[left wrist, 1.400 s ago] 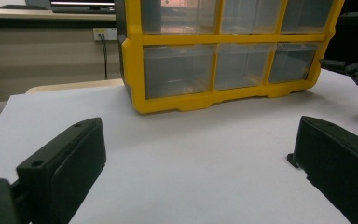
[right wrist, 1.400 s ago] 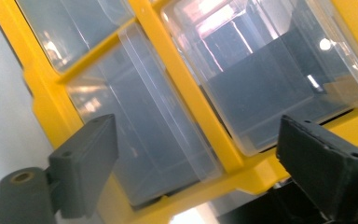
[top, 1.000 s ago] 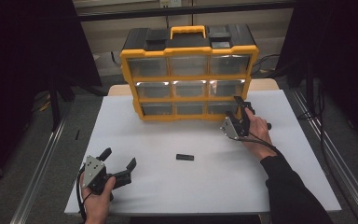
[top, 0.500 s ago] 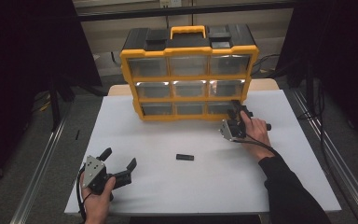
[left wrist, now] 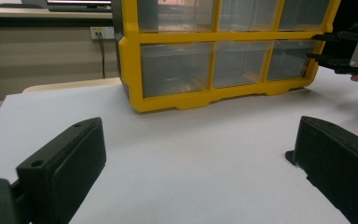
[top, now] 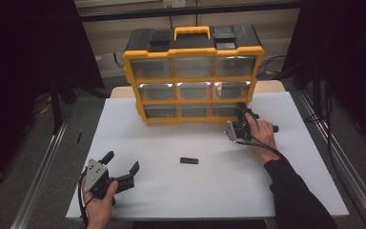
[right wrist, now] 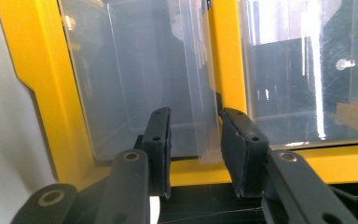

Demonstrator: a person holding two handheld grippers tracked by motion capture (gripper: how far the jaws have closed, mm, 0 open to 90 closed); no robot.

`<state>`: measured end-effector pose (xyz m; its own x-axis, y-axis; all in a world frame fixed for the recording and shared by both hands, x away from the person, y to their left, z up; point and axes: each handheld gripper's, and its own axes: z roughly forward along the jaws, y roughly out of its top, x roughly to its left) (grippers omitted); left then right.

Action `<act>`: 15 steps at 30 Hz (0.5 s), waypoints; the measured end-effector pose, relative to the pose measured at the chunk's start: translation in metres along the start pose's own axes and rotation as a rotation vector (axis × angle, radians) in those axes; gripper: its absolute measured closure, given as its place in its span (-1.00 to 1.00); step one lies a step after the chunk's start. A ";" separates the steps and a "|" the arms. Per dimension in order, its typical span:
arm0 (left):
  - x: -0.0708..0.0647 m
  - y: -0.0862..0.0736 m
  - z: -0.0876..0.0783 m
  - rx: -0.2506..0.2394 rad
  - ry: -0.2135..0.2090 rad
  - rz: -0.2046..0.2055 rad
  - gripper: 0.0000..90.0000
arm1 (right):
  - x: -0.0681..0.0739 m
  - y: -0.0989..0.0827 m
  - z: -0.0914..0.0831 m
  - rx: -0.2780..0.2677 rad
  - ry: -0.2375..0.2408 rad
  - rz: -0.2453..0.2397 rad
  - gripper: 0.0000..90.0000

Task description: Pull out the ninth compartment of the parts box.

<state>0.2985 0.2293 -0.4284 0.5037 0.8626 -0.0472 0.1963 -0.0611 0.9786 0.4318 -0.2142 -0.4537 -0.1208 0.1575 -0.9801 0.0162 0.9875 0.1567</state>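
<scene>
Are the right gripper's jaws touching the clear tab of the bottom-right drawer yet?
Cannot tell. In the right gripper view the right gripper has the clear drawer tab between its closing jaws; the right pad looks against it, the left shows a sliver of gap.

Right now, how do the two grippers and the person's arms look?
Both grippers have black jaws and flat rectangular pads with small screw holes. The left gripper and right gripper each carry a grey plate and trail a black cable. The right forearm wears a black sleeve.
</scene>
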 end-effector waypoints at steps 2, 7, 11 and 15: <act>0.000 0.000 0.000 -0.001 -0.001 -0.001 -0.95 | 0.000 0.000 0.000 -0.002 -0.010 -0.018 0.51; 0.000 0.000 0.000 -0.001 -0.002 -0.001 -0.95 | 0.000 0.000 0.001 -0.002 -0.026 -0.031 0.63; 0.000 0.000 0.000 0.001 -0.003 -0.002 -0.95 | 0.002 0.001 0.001 0.003 -0.028 -0.036 0.64; 0.000 0.000 0.001 -0.001 -0.001 -0.004 -0.95 | 0.002 0.001 0.001 0.007 -0.035 -0.048 0.69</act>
<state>0.2987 0.2287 -0.4289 0.5033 0.8626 -0.0516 0.1977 -0.0568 0.9786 0.4330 -0.2129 -0.4552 -0.0868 0.1096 -0.9902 0.0185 0.9939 0.1084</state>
